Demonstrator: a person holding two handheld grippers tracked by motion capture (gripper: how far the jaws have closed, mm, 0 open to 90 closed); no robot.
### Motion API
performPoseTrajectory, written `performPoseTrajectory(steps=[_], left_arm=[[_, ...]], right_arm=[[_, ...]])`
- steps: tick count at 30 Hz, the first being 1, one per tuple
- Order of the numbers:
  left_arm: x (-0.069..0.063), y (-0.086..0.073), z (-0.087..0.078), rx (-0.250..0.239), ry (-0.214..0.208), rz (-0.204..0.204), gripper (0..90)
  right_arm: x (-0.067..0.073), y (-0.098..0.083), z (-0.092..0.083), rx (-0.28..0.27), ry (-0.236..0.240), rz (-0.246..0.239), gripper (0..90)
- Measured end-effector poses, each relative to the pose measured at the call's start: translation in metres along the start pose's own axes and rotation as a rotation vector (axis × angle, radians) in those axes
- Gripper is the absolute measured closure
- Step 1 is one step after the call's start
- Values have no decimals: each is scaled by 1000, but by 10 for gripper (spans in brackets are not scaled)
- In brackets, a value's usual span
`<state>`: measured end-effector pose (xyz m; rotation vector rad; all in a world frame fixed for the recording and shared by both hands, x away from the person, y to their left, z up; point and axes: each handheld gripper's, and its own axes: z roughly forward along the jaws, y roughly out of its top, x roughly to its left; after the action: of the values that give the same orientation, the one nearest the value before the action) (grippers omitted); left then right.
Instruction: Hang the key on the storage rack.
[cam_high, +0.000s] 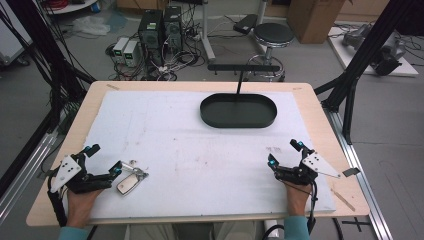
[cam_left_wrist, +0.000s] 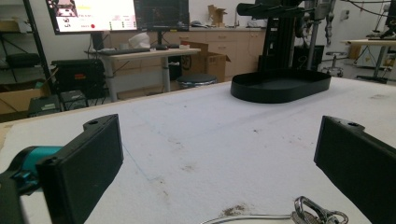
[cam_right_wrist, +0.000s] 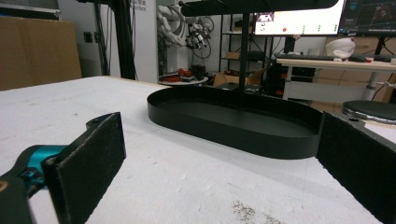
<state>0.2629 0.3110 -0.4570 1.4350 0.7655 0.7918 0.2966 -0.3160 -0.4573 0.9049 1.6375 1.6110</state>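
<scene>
A small silver metal tag with a clasp and ring (cam_high: 131, 179) lies on the white mat (cam_high: 200, 150) near the front left. My left gripper (cam_high: 105, 159) is open just left of it, one fingertip almost touching it. In the left gripper view the clasp (cam_left_wrist: 317, 215) shows at the bottom edge, between the wide-apart jaws of the left gripper (cam_left_wrist: 219, 163). My right gripper (cam_high: 285, 153) is open at the front right, nothing between its jaws. A black oval tray (cam_high: 239, 111) sits empty at the back centre; the right gripper (cam_right_wrist: 219, 163) faces the tray (cam_right_wrist: 233, 121).
A black T-shaped stand (cam_high: 243, 67) rises behind the tray. Black frame posts (cam_high: 350, 85) flank the table's right side. Beyond the far edge are a stool (cam_high: 273, 35) and computer towers (cam_high: 160, 30) on the floor. The tray (cam_left_wrist: 280, 86) lies far ahead of the left gripper.
</scene>
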Motion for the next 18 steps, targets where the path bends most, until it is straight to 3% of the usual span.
performPoseTrajectory(steps=[18], left_arm=[[1,0,0,-4,2,-13,17]], right_arm=[[0,0,1,-3,0,-6,13]])
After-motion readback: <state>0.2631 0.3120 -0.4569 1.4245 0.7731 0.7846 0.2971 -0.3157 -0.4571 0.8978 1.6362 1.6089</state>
